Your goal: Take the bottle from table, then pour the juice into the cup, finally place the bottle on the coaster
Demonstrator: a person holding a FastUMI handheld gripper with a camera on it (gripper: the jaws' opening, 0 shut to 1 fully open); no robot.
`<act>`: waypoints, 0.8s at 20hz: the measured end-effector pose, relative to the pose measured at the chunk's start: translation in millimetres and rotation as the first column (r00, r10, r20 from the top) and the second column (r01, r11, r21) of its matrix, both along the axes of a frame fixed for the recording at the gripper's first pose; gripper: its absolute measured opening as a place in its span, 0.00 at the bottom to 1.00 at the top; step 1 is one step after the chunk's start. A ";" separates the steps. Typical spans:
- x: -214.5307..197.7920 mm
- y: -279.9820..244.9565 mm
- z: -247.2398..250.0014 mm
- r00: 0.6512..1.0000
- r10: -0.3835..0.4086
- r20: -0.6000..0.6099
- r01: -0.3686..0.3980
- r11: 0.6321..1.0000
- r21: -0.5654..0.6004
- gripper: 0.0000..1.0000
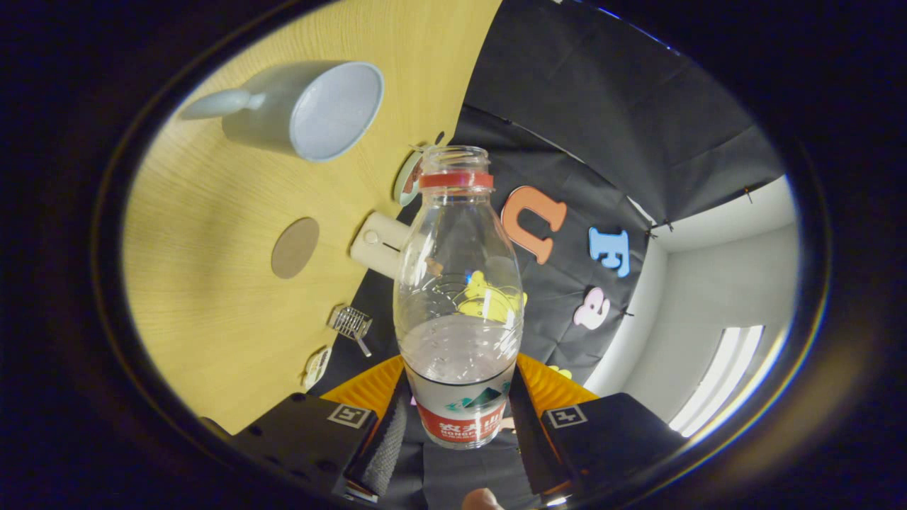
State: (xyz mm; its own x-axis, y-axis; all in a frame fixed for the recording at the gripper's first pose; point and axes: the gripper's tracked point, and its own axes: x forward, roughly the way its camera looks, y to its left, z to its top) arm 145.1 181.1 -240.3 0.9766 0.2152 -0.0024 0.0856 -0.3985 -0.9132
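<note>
Bottle (459,297) is clamped right between the two fingers of the gripper (459,418), which are pressed against its lower part on both sides, so it's definitely being gripped, not just sitting there. It's a clear plastic one with the cap off, a red ring left around the neck, and some clear liquid pooled in the lower half. The open mouth is pointed away from the gripper, toward the far edge of the table.

A label is wrapped around the base: red band with white characters, and a little teal mountain graphic above it. The characters are too small and warped to be read properly.

The whole view is rolled over, so the wooden table (212,283) is seen tilted up on one side, which means the gripper is being held rotated with the bottle tipped. The pale blue cup (312,110) is seen beyond the fingers on that table, well apart from the bottle mouth, with its handle stuck out away from the bottle. A round brown coaster (295,247) is lying flat nearer in, between the cup and the gripper.
</note>
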 end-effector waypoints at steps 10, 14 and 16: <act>-0.1 2.7 2.1 1.000 -0.002 -0.004 0.002 0.999 0.033 0.75; 1.3 0.5 -3.2 0.999 -0.014 -0.036 0.018 0.995 0.094 0.75; 2.5 -2.8 -7.7 0.997 -0.030 -0.071 0.040 0.989 0.142 0.75</act>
State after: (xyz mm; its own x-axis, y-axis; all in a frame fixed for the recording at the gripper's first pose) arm 147.7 178.3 -248.0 0.9821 0.1836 -0.0411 0.0092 -0.2650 -0.9642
